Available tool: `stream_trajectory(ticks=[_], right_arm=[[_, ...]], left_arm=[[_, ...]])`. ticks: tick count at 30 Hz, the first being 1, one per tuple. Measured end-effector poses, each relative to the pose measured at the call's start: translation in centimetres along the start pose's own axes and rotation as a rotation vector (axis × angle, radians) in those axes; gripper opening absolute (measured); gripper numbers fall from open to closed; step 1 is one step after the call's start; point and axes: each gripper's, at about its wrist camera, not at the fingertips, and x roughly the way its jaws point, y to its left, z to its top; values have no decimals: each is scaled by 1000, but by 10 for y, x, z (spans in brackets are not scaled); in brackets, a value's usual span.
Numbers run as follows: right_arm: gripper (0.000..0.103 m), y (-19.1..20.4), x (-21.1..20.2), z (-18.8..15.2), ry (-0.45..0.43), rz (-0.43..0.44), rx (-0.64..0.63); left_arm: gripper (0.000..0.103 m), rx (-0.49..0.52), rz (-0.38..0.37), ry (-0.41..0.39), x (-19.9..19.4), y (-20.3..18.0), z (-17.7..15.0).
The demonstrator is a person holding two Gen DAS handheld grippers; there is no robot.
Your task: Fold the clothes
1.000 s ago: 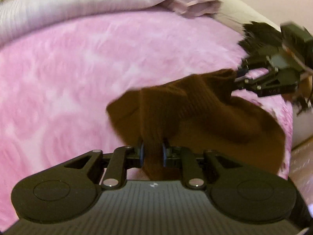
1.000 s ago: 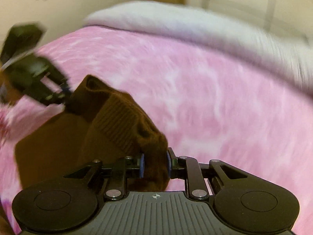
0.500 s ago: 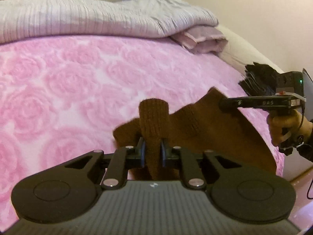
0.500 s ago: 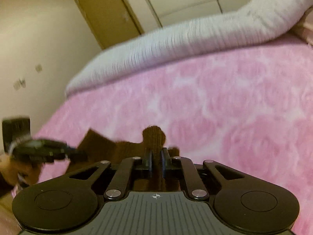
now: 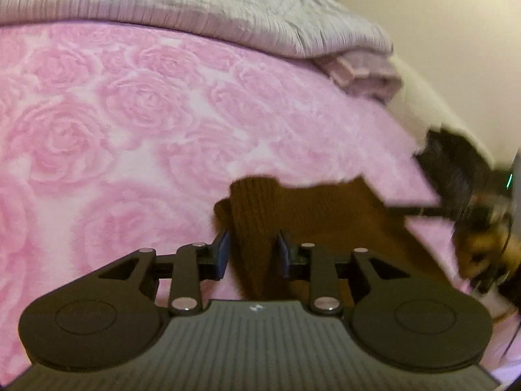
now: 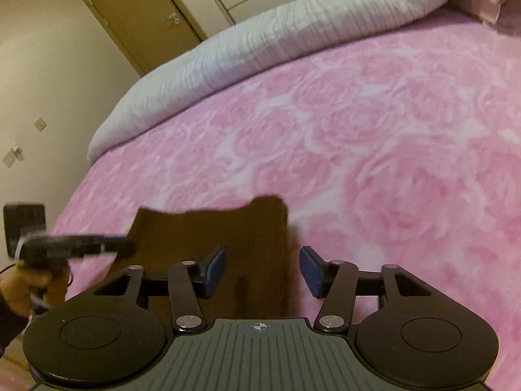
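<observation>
A brown knit garment lies on the pink rose-patterned bed cover. My left gripper is open, its blue pads apart on either side of a ribbed brown strip. My right gripper is open wider, with the garment's corner lying between the pads. The right gripper shows blurred at the right of the left wrist view. The left gripper shows at the left of the right wrist view.
A folded grey blanket runs along the far side of the bed, with a pink folded cloth at its end. A dark furry item sits at the bed's right edge. A wooden door stands beyond the bed.
Both grippers were shut on the brown garment and have opened. The garment has dropped from being held up to lying flatter on the bed cover.
</observation>
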Motion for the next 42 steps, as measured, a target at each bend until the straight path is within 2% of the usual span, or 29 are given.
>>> stream_trajectory(ticks=[2, 3, 4, 5, 8, 11, 13, 16, 18, 19, 22, 24, 26, 30, 32, 35, 37, 39, 42], right_arm=[[55, -2, 4, -2, 15, 20, 17], [53, -2, 6, -2, 22, 30, 25], [41, -3, 8, -3, 30, 40, 33], [13, -3, 9, -2, 24, 48, 37], [10, -7, 12, 1, 14, 42, 36], [10, -12, 17, 3, 11, 31, 35], [11, -16, 19, 5, 10, 23, 34], [25, -21, 15, 6, -5, 2, 58], [36, -13, 2, 4, -15, -77, 9], [38, -7, -5, 3, -19, -124, -27], [40, 21, -31, -9, -34, -255, -166], [41, 46, -54, -26, -74, -245, -233], [41, 72, -74, -48, -109, -196, -283], [41, 118, -102, -108, -168, -88, -366], [41, 132, -102, -135, -189, -85, -400], [41, 125, -86, -162, -145, -113, -339], [41, 112, -74, -176, -102, -148, -314], [41, 109, -78, -181, -111, -145, -326], [41, 111, -87, -179, -120, -184, -305]], left_arm=[[25, -11, 1, 1, 4, 2, 2], [17, -17, 1, 1, 7, 3, 4], [13, -22, 1, 2, 9, 4, 5], [13, -28, 1, 2, 11, 5, 6], [12, -44, 2, 4, 18, 9, 9], [13, -61, 3, 5, 24, 12, 13], [17, -72, 4, 6, 29, 14, 15], [21, -68, 12, -10, 20, 12, 11], [28, -19, 48, -21, 2, 1, 5], [29, 6, 66, -27, -7, -5, 2], [25, 80, 121, -44, -34, -22, -8], [25, 129, 157, -55, -52, -33, -14], [25, 178, 193, -66, -70, -44, -21], [25, 213, 170, -42, -69, -63, -56], [26, 229, 157, -29, -69, -72, -73], [27, 254, 138, -10, -68, -85, -100], [35, 270, 126, 3, -67, -94, -117], [36, 286, 113, 15, -66, -103, -135], [37, 293, 128, 9, -69, -107, -137]])
